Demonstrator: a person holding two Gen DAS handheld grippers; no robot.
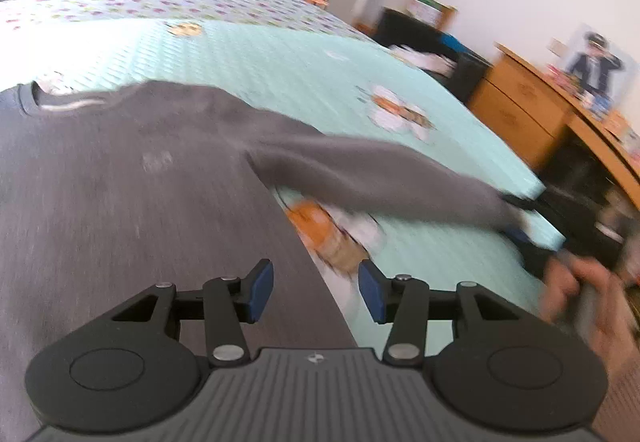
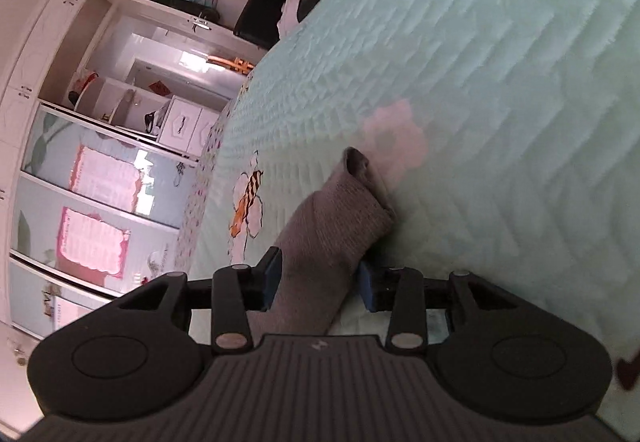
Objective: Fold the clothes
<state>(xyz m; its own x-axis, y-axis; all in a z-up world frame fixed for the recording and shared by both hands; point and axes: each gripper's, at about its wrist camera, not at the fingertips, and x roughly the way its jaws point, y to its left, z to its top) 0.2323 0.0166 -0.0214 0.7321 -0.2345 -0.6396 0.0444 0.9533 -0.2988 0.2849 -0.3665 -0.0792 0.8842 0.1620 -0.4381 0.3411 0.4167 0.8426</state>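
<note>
A grey sweater (image 1: 120, 178) lies flat on the mint-green quilted bed (image 1: 280, 58), with its collar at the far left. My left gripper (image 1: 316, 292) hovers open over the sweater's right side edge, holding nothing. One sleeve (image 1: 360, 170) stretches right toward the bed's edge, where a blurred hand (image 1: 580, 298) holds the other tool. In the right wrist view, my right gripper (image 2: 318, 286) is rolled on its side with its fingers wide apart. The sleeve's cuff (image 2: 352, 202) passes between them, touches both blue pads (image 2: 270, 282), and pokes out ahead onto the quilt (image 2: 500, 82).
A wooden desk (image 1: 520, 110) with small items and a black chair (image 1: 424, 34) stand right of the bed. White wardrobes and shelves (image 2: 100, 122) line the far wall. Flower and bee patches (image 1: 400, 114) decorate the quilt.
</note>
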